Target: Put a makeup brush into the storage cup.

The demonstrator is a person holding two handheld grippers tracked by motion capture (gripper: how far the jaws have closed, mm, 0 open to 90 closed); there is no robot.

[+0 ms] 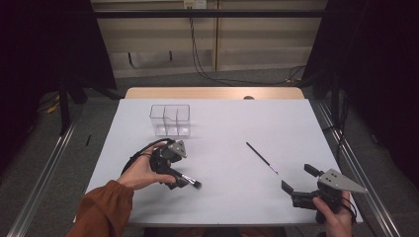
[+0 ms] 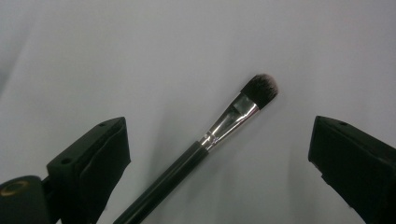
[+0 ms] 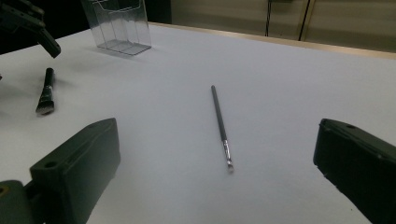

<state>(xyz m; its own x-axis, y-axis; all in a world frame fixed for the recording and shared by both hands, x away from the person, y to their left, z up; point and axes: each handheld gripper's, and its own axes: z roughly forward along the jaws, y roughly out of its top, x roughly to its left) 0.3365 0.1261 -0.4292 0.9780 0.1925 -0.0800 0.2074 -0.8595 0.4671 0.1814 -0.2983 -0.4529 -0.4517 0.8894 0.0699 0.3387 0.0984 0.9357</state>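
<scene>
- Brush first: the short black makeup brush with a silver collar and dark bristles (image 2: 219, 135) lies flat on the white bench (image 1: 227, 123), right under our left gripper (image 2: 219, 154).
- Our left fingers (image 2: 93, 163) are wide apart, one on each side of the handle, and they do not touch it.
- The brush's long line runs from low on the left to high on the right in the left gripper view, so it lies slanted across the gap between the fingers. We think the fingers would need a small turn before they close across the handle.
- Our left gripper is the nearer one by far. Our right gripper (image 1: 301, 182) waits near the front right corner, fingers apart and empty, and faces the thin long black brush (image 3: 221, 123).
- The clear plastic box with compartments (image 1: 170, 119) stands farther back and looks empty.
- The handle's back end is cut off at the bottom of the left gripper view, and in the high view our hand (image 1: 143, 173) hides most of the brush.
</scene>
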